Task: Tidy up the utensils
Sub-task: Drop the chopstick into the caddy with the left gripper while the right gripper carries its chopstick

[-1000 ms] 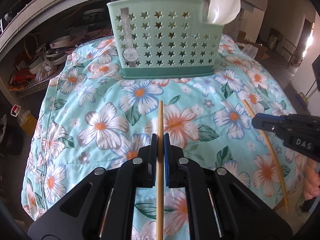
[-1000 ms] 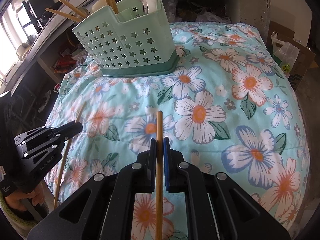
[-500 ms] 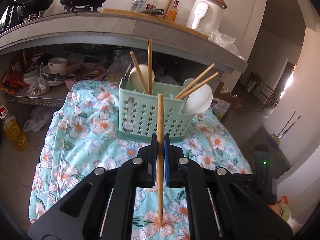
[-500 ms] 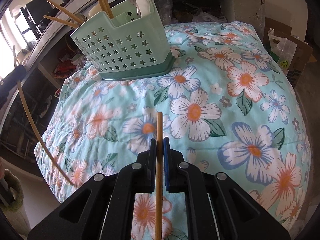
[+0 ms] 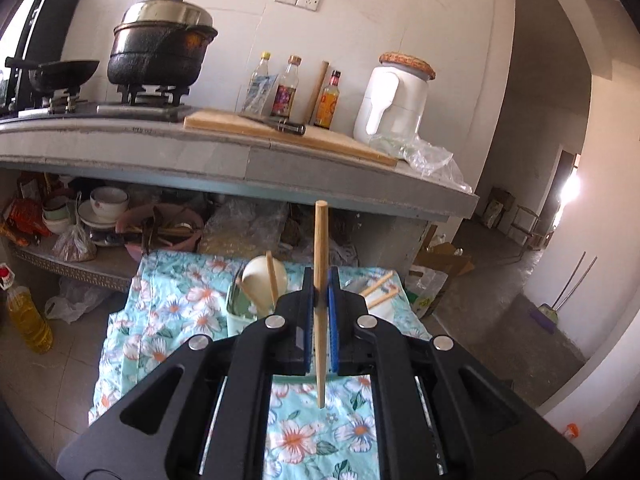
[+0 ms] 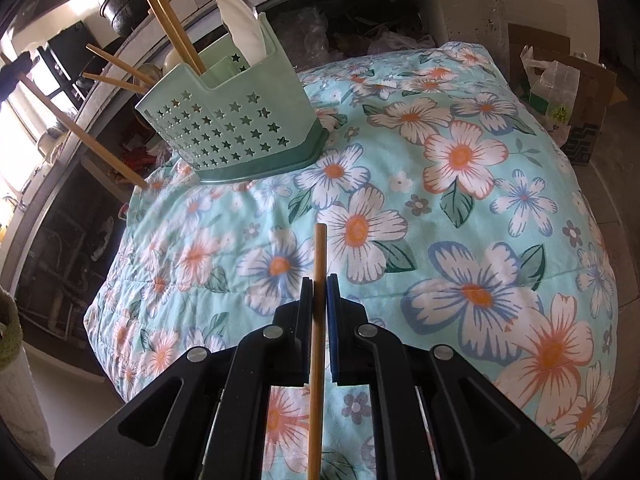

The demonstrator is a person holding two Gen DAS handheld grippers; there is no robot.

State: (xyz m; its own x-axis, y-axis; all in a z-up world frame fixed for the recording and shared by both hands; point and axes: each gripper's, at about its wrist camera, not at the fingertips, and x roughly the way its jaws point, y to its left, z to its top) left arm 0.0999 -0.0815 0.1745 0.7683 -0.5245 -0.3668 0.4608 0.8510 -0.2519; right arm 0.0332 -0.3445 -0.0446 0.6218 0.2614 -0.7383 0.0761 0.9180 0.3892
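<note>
The mint-green star-holed utensil caddy (image 6: 236,124) stands at the far end of the floral tablecloth (image 6: 460,208). It holds a white spoon (image 6: 244,36) and several chopsticks (image 6: 168,20). My right gripper (image 6: 320,292) is shut on a wooden chopstick (image 6: 320,256) low over the cloth, short of the caddy. My left gripper (image 5: 320,292) is shut on another chopstick (image 5: 321,240), held upright high above the table. Its fingers hide most of the caddy (image 5: 240,320). In the right wrist view that raised chopstick (image 6: 80,132) slants through the air left of the caddy.
A concrete counter (image 5: 240,148) behind the table carries a black pot (image 5: 160,44), bottles (image 5: 284,88), a cutting board (image 5: 288,136) and a white appliance (image 5: 392,100). Bowls (image 5: 104,204) fill the shelf beneath. An oil bottle (image 5: 28,320) stands on the floor; a cardboard box (image 6: 576,92) sits right.
My left gripper has risen well above the table with its chopstick and tilted up, so the caddy dropped low in its view. The right gripper shifted slightly, still holding its chopstick.
</note>
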